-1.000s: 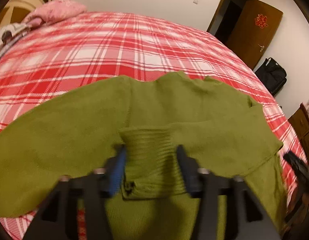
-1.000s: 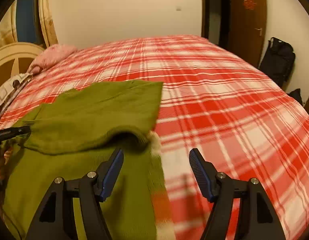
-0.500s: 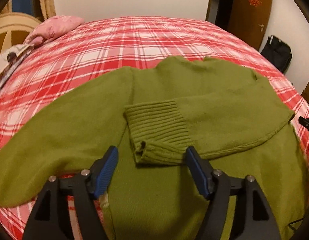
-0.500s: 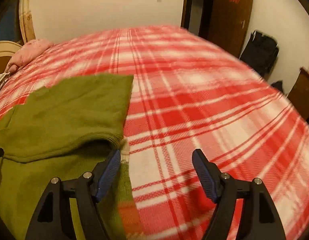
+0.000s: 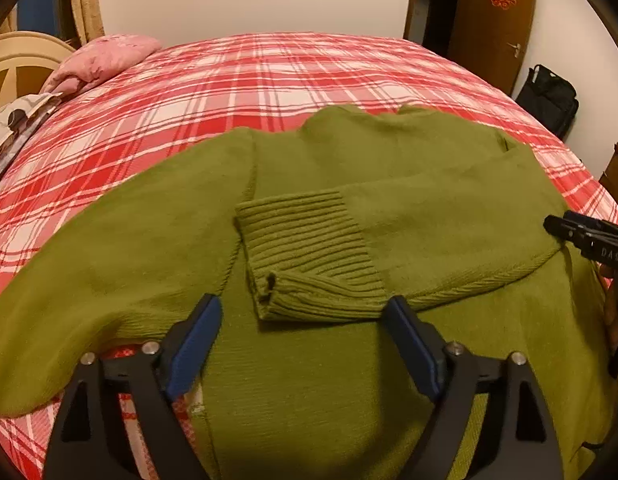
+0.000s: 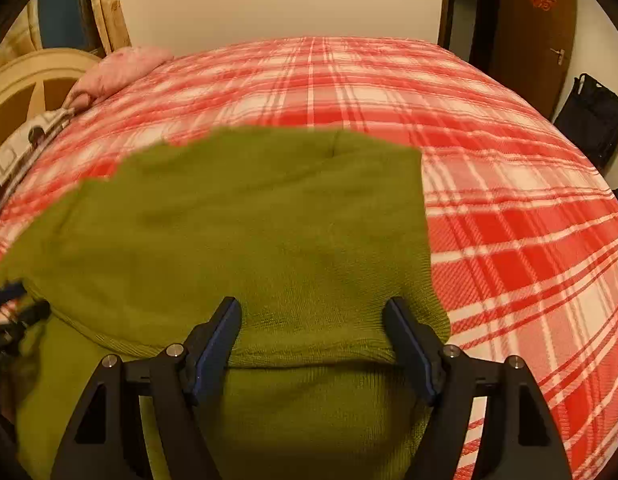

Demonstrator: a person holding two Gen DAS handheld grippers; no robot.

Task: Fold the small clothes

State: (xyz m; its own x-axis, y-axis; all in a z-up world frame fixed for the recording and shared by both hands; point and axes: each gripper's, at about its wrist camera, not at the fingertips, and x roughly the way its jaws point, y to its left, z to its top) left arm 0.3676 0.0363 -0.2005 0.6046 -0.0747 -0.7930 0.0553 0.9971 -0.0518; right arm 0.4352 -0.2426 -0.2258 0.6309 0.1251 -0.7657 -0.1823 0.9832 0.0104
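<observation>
An olive green knitted sweater (image 5: 409, 200) lies flat on the red plaid bed. Its right sleeve is folded across the chest, with the ribbed cuff (image 5: 309, 256) lying in the middle. The left sleeve (image 5: 109, 264) stretches out to the left. My left gripper (image 5: 305, 320) is open and empty, just short of the cuff. My right gripper (image 6: 313, 324) is open and empty over the sweater (image 6: 249, 240), near its folded right edge. It also shows at the right edge of the left wrist view (image 5: 581, 236).
The red and white plaid bedspread (image 6: 489, 184) covers the bed. A pink pillow (image 5: 105, 60) and a printed cloth (image 5: 17, 124) lie at the far left by the headboard. A black bag (image 5: 549, 96) stands on the floor by a brown door (image 5: 493, 16).
My left gripper let go of the ribbed cuff, opened and drew back. My right gripper swung left from the bare bedspread to over the sweater's folded edge.
</observation>
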